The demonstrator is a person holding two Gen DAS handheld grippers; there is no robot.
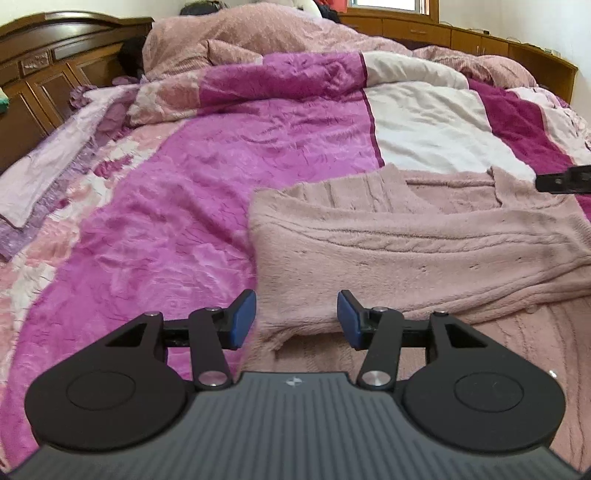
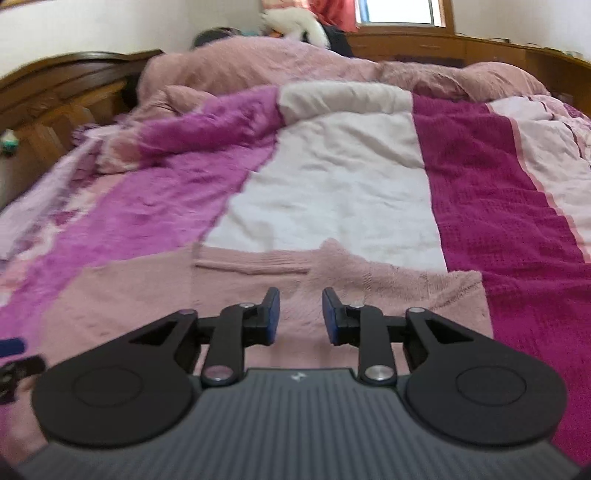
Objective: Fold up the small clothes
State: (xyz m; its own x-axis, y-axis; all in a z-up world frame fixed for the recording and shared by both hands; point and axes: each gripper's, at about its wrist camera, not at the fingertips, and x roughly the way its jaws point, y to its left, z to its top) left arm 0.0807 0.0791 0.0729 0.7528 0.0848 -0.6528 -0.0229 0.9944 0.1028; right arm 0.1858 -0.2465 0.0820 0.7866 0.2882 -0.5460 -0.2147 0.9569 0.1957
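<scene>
A fuzzy pale-pink knit sweater lies flat on the bed, one sleeve folded across its body. My left gripper hovers over the sweater's left lower part, its blue pads wide apart with only fabric below them. In the right wrist view the sweater spreads under my right gripper, whose jaws stand a little apart with nothing pinched between them. The right gripper's tip shows at the sweater's far right corner. The left gripper shows at the left edge of the right wrist view.
A plush blanket in magenta, white and dark pink stripes covers the bed. A heaped pink quilt lies at the back, with dark hair behind it. A wooden headboard stands at the left, and wooden cabinets stand at the back right.
</scene>
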